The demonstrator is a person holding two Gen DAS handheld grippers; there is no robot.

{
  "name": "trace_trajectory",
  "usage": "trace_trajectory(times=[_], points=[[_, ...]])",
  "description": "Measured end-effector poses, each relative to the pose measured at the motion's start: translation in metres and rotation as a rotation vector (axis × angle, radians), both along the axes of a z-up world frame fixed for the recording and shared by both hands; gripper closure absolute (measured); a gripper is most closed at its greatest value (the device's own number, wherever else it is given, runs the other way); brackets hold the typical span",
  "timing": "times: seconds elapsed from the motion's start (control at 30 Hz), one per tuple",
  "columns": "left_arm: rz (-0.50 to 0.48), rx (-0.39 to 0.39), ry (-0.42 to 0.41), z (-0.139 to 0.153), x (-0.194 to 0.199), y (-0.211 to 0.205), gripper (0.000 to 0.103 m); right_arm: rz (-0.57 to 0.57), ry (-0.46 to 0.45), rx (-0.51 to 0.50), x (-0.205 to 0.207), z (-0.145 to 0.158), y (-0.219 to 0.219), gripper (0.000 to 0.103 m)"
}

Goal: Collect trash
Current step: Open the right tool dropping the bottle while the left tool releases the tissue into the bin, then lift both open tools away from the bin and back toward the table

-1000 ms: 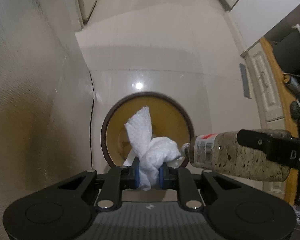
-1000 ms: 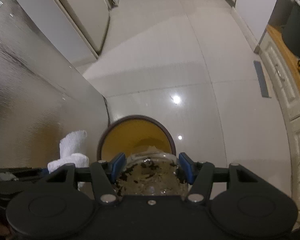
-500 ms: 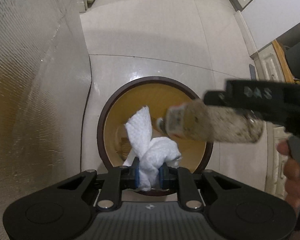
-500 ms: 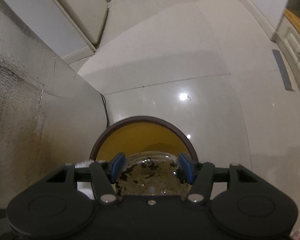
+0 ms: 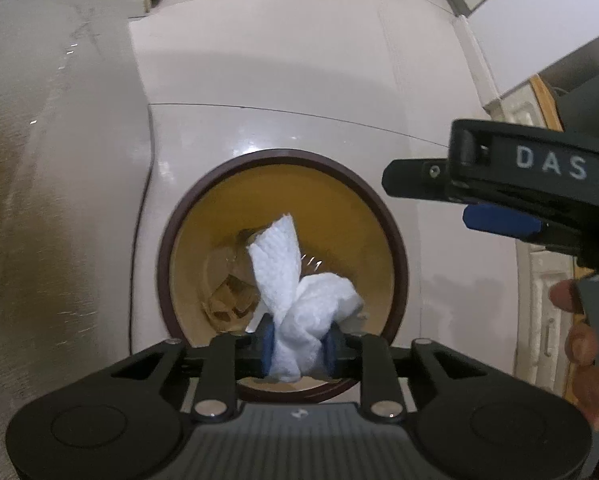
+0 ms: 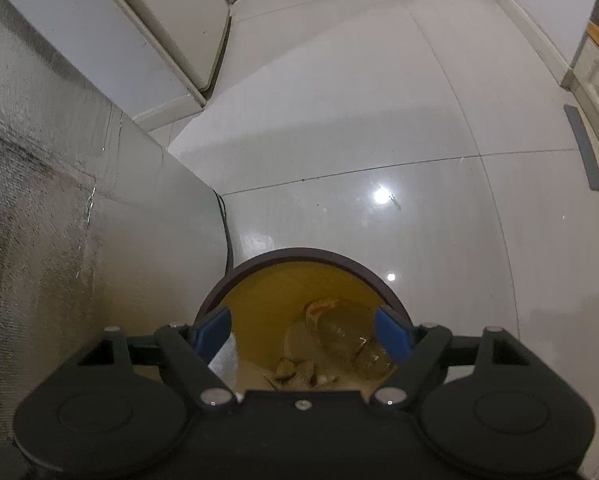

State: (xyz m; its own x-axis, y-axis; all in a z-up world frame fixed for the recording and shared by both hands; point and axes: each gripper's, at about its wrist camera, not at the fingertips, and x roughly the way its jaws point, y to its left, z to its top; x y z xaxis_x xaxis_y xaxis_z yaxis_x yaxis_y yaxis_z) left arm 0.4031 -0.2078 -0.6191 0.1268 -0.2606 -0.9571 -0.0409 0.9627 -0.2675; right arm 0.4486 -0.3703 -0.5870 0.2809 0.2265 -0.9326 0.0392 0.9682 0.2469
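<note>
Left wrist view, left edge: a textured metallic panel [image 5: 39,200] runs down the frame. Centre: the trash bin [image 5: 171,280], dark-brown rim w/ yellow inside, on glossy floor tile [image 5: 279,80]. Bottom centre: the left gripper [image 5: 297,346] has a crumpled white paper towel [image 5: 299,292] between its blue pads, right over the bin mouth. Its jaws have just been opening; the pads look slack beside the wad, so grip reads as let go, tho the towel hasn't dropped yet. Towel is light, soft, squashy; it may cling to a pad, so a wider spread or small shake prob. needed. Best held at the bunched middle.

Right side of that view: the right gripper [image 5: 499,220] hangs near the bin rim, a hand [image 5: 583,344] behind it.

Right wrist view: jaws have just been opening and stand wide apart w/ nothing between. Below them, inside the bin, lies a clear plastic bottle [image 6: 351,340] w/ dark residue, plus some scraps. Bottle is light, stiff-ish, smooth; grab it across the body if ever re-picked.
</note>
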Motion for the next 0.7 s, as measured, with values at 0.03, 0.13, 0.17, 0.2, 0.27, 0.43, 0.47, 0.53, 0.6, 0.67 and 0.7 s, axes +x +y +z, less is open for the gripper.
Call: trace_trajectory(times=[0.03,0.13,0.17,0.2,0.27,0.43,0.47,0.53,0.6,0.67,0.7], points=[[-0.005,0.001,0.003,-0.001,0.001,-0.002,0.061,-0.007,-0.002,0.004,-0.002,0.001,-0.003,0.023],[-0.025,0.006,0.008,-0.002,-0.001,-0.009,0.046,-0.021,0.001,0.012,-0.006,0.001,-0.01,0.023],[-0.033,0.011,0.014,-0.002,-0.002,-0.01,0.043,-0.022,0.002,0.017,-0.008,0.001,-0.014,0.023],[-0.041,0.018,0.022,-0.004,-0.004,-0.01,0.04,-0.023,0.003,0.017,-0.01,0.002,-0.017,0.023],[-0.051,0.031,0.035,-0.007,-0.008,-0.008,0.036,-0.026,0.006,0.018,-0.014,0.002,-0.021,0.023],[-0.054,0.062,0.049,-0.007,-0.015,-0.002,0.021,-0.041,0.02,0.018,-0.027,0.003,-0.032,0.023],[-0.054,0.066,0.051,-0.006,-0.017,-0.001,0.018,-0.046,0.024,0.019,-0.03,0.003,-0.034,0.023],[-0.056,0.073,0.049,-0.003,-0.019,0.001,0.013,-0.052,0.027,0.019,-0.036,0.004,-0.037,0.023],[-0.056,0.074,0.042,0.002,-0.021,0.003,0.008,-0.055,0.029,0.018,-0.043,0.005,-0.04,0.023],[-0.055,0.077,0.034,0.006,-0.025,0.006,0.004,-0.056,0.031,0.015,-0.049,0.006,-0.041,0.023],[-0.055,0.08,0.029,0.008,-0.026,0.008,0.002,-0.057,0.032,0.015,-0.052,0.006,-0.041,0.022]])
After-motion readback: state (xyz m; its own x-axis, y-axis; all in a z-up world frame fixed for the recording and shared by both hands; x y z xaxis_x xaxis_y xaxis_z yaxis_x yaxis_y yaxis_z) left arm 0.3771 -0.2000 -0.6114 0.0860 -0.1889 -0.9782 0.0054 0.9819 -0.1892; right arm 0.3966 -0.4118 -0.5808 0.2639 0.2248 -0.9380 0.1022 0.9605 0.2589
